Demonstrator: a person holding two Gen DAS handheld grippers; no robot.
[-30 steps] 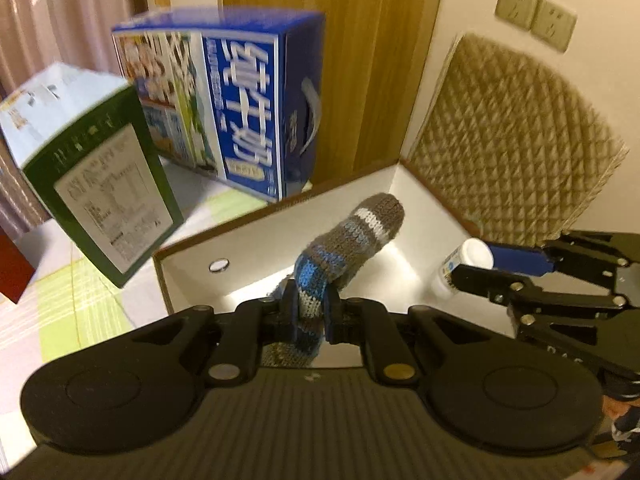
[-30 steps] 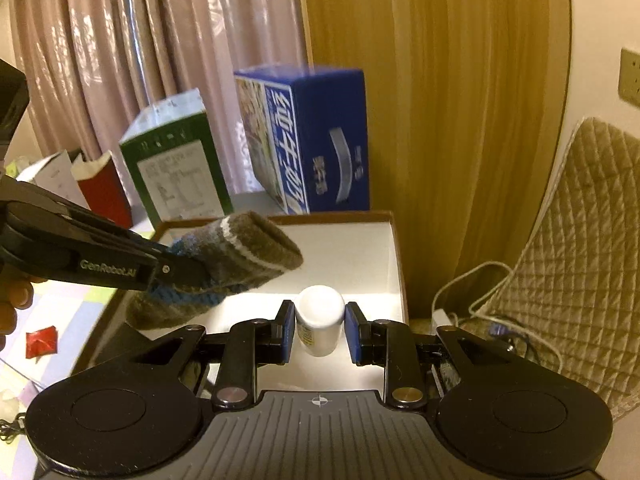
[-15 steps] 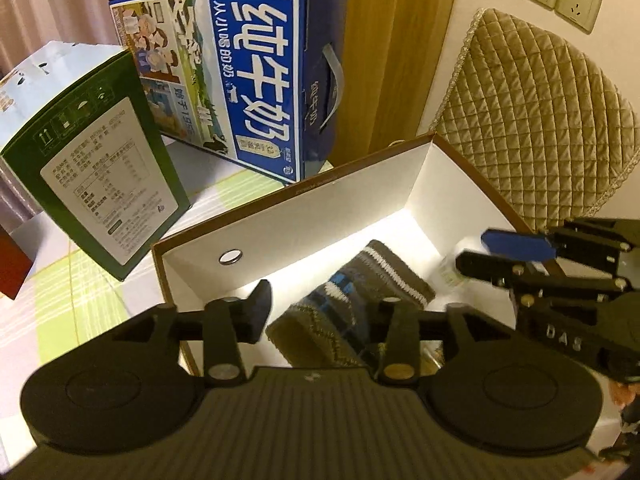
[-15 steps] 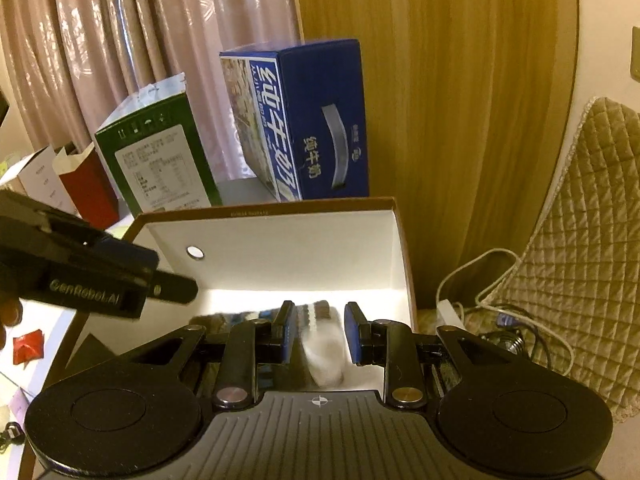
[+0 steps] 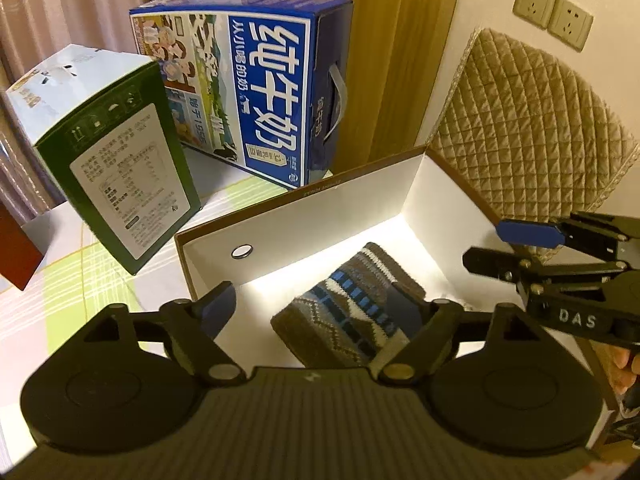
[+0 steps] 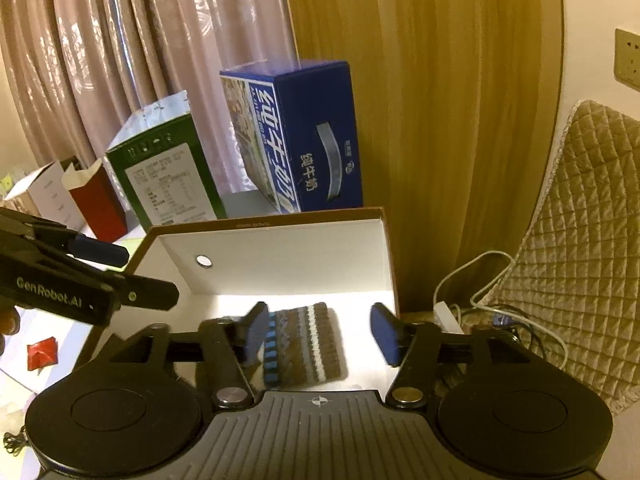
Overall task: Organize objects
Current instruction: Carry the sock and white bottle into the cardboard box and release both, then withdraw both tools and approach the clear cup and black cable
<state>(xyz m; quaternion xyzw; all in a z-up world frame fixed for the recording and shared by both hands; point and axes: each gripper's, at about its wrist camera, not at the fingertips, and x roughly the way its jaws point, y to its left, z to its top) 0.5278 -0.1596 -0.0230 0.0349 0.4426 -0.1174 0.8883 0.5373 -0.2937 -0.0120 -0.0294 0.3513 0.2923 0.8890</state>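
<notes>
A grey, brown and blue knitted sock (image 5: 352,308) lies flat on the floor of an open white box with a brown rim (image 5: 304,196). It also shows in the right wrist view (image 6: 308,344) inside the same box (image 6: 280,220). My left gripper (image 5: 320,312) is open and empty above the sock. My right gripper (image 6: 320,336) is open and empty over the box; it shows from the side in the left wrist view (image 5: 508,248). The small white bottle is hidden from both views.
A green carton (image 5: 116,160) and a blue milk carton (image 5: 256,96) stand behind the box. A red box (image 6: 96,200) stands at the left. A quilted chair back (image 5: 532,136) and white cables (image 6: 480,296) are to the right.
My left gripper opened and let the sock drop flat into the box. My right gripper opened and released the white bottle, which is out of sight now. Both grippers have drawn back a little.
</notes>
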